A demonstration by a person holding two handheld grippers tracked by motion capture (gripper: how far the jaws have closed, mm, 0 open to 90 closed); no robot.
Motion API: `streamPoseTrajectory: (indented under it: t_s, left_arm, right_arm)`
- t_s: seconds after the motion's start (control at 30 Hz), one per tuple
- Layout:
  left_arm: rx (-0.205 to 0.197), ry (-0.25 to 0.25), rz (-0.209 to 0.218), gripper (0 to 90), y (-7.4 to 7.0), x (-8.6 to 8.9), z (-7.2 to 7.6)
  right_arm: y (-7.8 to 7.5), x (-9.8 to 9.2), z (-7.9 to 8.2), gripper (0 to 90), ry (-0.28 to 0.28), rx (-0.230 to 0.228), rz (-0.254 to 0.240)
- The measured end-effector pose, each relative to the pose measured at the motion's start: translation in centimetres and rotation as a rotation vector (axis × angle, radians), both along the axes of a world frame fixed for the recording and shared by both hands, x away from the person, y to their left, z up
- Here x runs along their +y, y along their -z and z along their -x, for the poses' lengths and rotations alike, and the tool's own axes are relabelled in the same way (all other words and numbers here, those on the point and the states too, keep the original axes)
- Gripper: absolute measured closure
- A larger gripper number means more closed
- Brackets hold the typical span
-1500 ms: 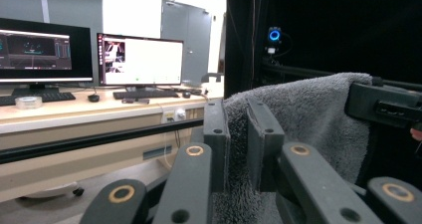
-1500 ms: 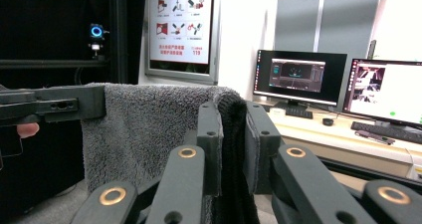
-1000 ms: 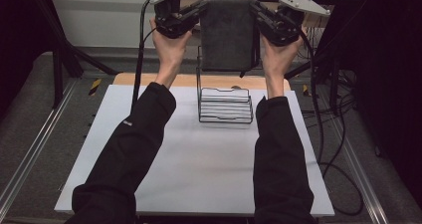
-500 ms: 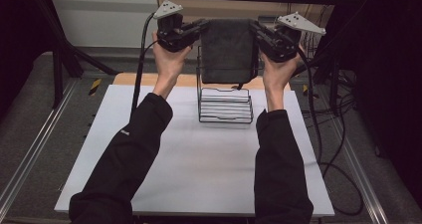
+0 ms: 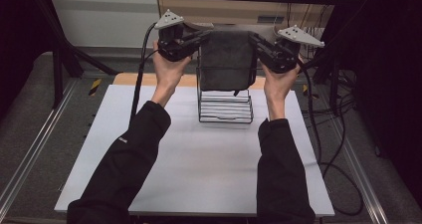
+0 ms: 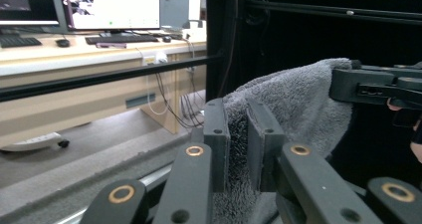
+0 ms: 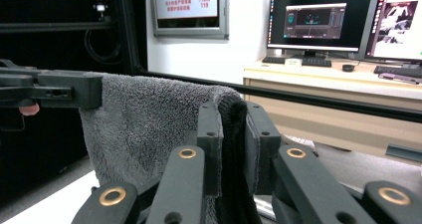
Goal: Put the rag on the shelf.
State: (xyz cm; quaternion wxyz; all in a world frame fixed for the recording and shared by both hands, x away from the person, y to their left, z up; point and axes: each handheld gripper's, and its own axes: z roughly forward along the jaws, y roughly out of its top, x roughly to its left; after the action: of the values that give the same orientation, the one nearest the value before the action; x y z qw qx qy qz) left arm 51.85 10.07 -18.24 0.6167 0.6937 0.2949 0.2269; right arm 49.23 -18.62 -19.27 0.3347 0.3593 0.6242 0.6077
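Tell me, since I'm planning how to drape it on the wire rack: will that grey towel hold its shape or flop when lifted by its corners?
The grey towel probably flops: it sags between the left gripper and right gripper, hanging slack above the wire rack. Its thick pile looks grippy, so slipping seems unlikely. It is likely light, since pinched corners carry it.

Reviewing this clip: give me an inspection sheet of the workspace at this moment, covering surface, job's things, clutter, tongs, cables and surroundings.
Surface: white table, bare apart from the rack.
Job's things: grey towel held stretched in the air by two top corners, hanging over the black wire rack; its lower edge overlaps the rack's top.
Clutter: nothing seen.
Tongs: left tongs shut on the towel's corner; right tongs shut on the other corner.
Cables: one black cable trails from the left tongs; more cables lie right of the table.
Surroundings: dark frame, desks with monitors behind.
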Motion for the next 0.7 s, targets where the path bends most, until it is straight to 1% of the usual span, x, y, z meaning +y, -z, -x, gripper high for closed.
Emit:
streamPoseTrajectory:
  t_s: [0.13,0.23,0.33,0.4,0.5,0.63,0.7]
  left_arm:
    - [0.005,0.02,-0.011,80.3,0.2,0.1,0.5]
    - [0.018,0.037,-0.024,80.3,0.2,0.1,0.8]
    - [0.026,0.045,-0.042,80.3,0.2,0.1,1.2]
    - [0.032,0.049,-0.046,80.2,0.4,0.1,1.5]
    - [0.046,0.051,-0.047,80.1,0.9,0.2,1.7]
    - [0.071,0.069,-0.029,79.9,1.6,0.4,1.9]
    - [0.079,0.077,-0.031,79.7,1.9,0.6,2.2]
  right_arm:
    - [0.5,-0.3,0.4,80.2,-0.018,0.009,-0.007]
    - [0.7,-0.5,0.6,80.2,-0.029,0.013,-0.002]
    - [0.9,-0.7,0.9,80.1,-0.039,0.019,-0.004]
    - [1.1,-0.8,1.1,80.1,-0.043,0.025,-0.003]
    - [1.5,-0.9,1.4,80.1,-0.055,0.034,-0.004]
    - [1.9,-0.9,1.8,80.0,-0.066,0.044,0.014]
    - [1.9,-0.9,2.0,80.0,-0.072,0.049,0.024]
